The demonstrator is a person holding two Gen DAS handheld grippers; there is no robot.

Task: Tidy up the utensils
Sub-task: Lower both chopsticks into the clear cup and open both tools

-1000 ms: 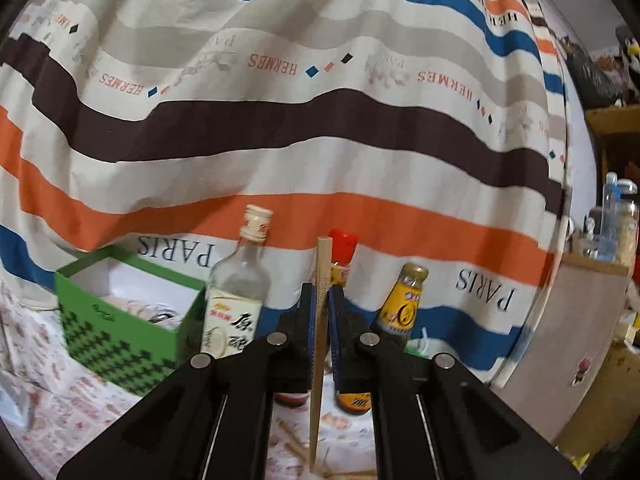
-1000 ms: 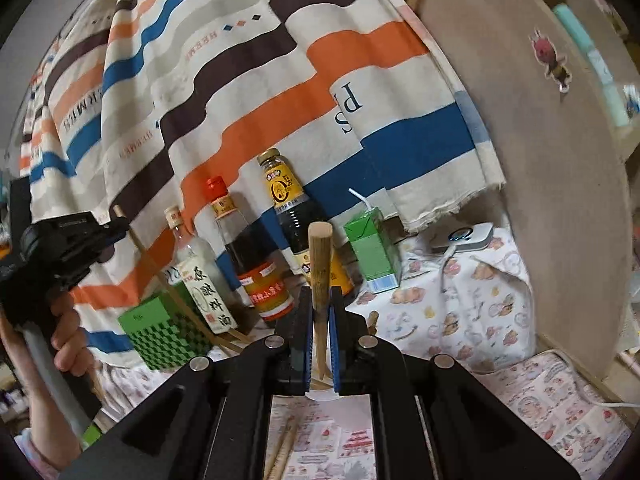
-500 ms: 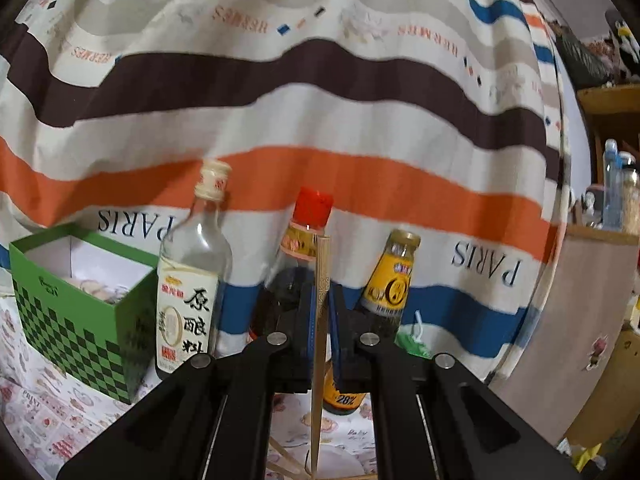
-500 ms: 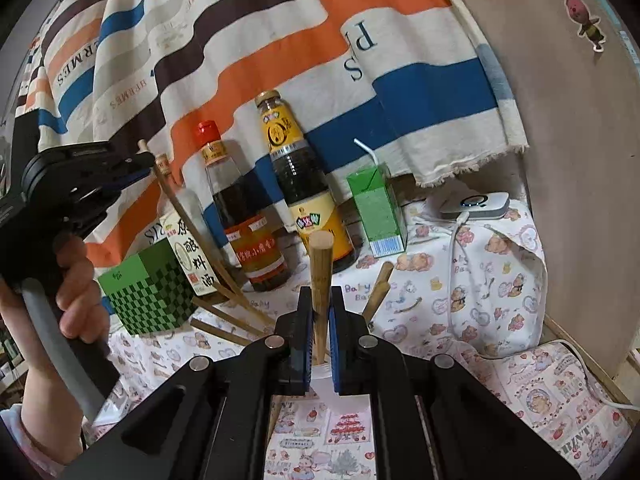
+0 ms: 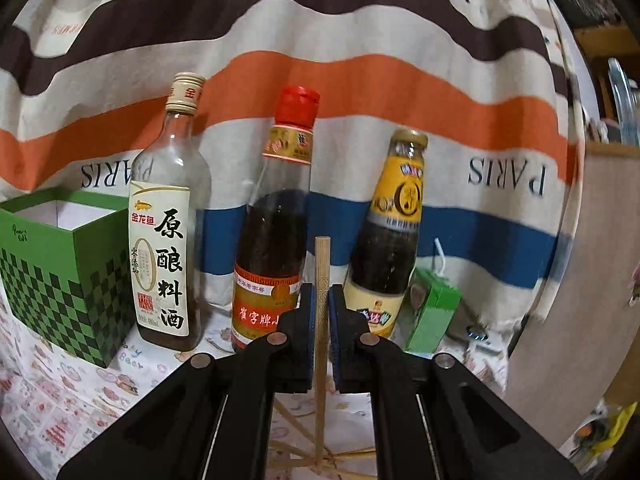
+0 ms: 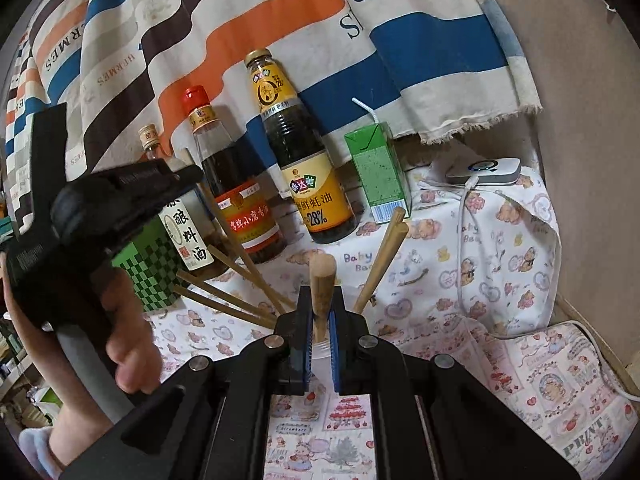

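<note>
A: Largest item?
B: Striped cloth backdrop (image 5: 360, 92), printed "PARIS", hanging behind everything. Below it, a table cover (image 6: 500, 264) with a bear and "Baby" print.

A: Next?
B: Green checkered box (image 5: 60, 280), open top, at the far left. Beside it a row of three upright bottles: a clear cooking wine bottle (image 5: 166, 248) with a gold cap, a red-capped dark sauce bottle (image 5: 276, 240), and a yellow-labelled oyster sauce bottle (image 5: 384, 248). A green juice carton (image 6: 380, 176) with a straw stands right of the row; a white device (image 6: 486, 170) with a cable lies further right.

A: Grippers?
B: Left gripper (image 5: 322, 320): jaws pressed onto one thin wooden chopstick (image 5: 321, 272), held upright, its lower end among loose sticks below. In the right wrist view that gripper (image 6: 132, 188) is gripped by a bare hand (image 6: 128, 344), the chopstick slanting down toward a translucent cup (image 6: 320, 354).
Right gripper (image 6: 320, 316): jaws pinching a thicker round-ended wooden utensil handle (image 6: 322, 280) standing in that cup.

A: Smallest?
B: Other chopsticks (image 6: 224, 300), fanned out leftward from the cup; one pair (image 6: 386, 256) leaning right.
</note>
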